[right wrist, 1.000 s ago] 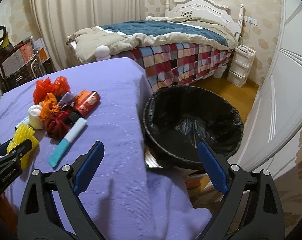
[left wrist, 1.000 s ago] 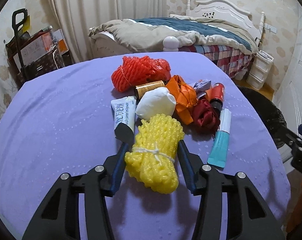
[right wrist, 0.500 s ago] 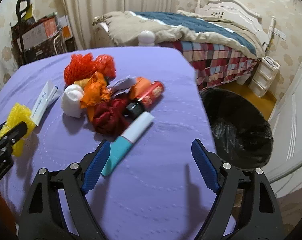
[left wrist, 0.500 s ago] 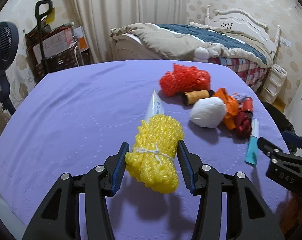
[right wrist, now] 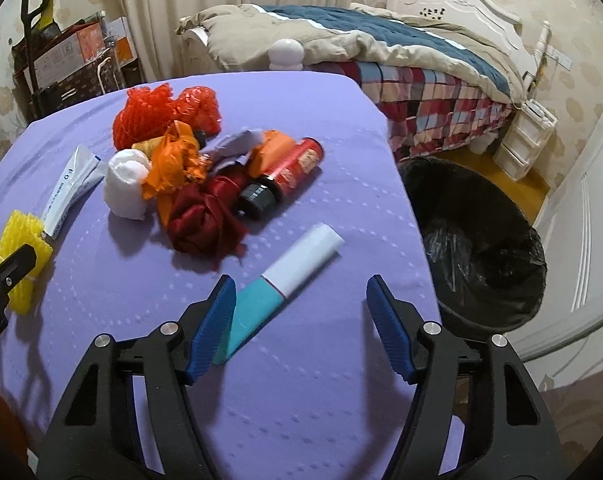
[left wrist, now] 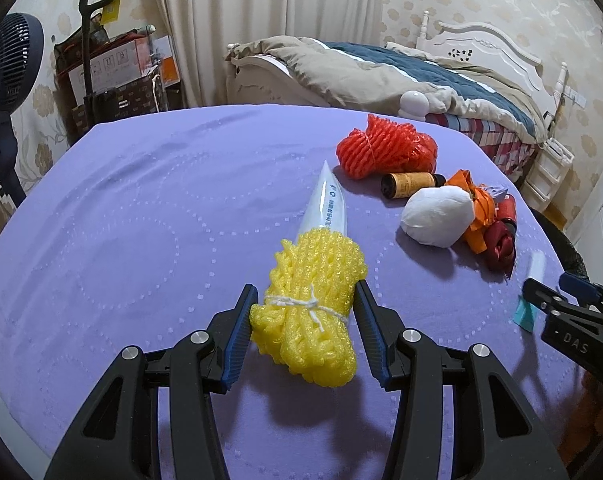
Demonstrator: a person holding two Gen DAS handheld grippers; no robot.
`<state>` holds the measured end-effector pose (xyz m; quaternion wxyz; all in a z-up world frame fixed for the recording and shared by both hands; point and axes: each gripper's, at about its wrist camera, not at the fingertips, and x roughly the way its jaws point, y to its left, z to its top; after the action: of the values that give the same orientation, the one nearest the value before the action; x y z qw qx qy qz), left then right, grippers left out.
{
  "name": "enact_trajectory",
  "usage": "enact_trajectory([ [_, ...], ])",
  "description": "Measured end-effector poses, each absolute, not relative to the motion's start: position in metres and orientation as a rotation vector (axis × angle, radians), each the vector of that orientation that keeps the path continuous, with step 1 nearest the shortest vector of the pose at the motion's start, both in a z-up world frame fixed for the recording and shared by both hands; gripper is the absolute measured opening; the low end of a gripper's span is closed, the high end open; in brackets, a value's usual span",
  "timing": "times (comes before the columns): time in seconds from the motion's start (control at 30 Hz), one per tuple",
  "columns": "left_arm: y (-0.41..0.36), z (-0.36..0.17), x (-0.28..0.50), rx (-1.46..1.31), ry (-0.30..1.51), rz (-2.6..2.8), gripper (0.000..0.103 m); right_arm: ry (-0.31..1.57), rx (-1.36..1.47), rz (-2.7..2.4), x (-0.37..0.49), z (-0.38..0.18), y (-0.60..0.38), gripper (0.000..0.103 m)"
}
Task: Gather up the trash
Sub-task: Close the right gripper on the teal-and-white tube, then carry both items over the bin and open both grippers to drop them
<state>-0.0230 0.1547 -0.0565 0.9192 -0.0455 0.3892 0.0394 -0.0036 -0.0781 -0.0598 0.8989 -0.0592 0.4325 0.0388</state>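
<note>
Left claw (left wrist: 305, 312) clamps yellow foam net (left wrist: 311, 312). Right claw (right wrist: 301, 304), empty, is closing; teal tube (right wrist: 285, 276) at its 11 o'clock, skewed, may pivot out.

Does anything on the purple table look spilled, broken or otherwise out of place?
Nothing spilled or broken shows. The trash pile lies loose on the table, as expected. The bin beside the table stands upright with its black liner in place.

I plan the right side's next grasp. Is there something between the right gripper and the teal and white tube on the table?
Nothing visible. The teal and white tube lies alone on the purple cloth, its teal end beside the left finger of the right gripper, whose jaws are closing. The other trash sits farther back.
</note>
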Motion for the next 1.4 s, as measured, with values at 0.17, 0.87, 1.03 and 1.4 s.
enact_trajectory([
  [0.17,0.155,-0.057,-0.024,-0.095,0.797,0.079,0.049,0.891,-0.105,0.078,-0.008,-0.059,-0.087,0.065],
  [0.87,0.152,-0.058,-0.029,-0.095,0.798,0.083,0.049,0.927,-0.063,0.19,0.004,-0.061,-0.066,0.031],
  [1.03,0.154,-0.058,-0.028,-0.097,0.8,0.083,0.049,0.909,-0.11,0.177,0.001,-0.063,-0.062,0.028],
  [1.4,0.152,-0.055,-0.031,-0.091,0.796,0.084,0.049,0.876,-0.101,0.171,-0.011,-0.062,-0.08,0.019],
])
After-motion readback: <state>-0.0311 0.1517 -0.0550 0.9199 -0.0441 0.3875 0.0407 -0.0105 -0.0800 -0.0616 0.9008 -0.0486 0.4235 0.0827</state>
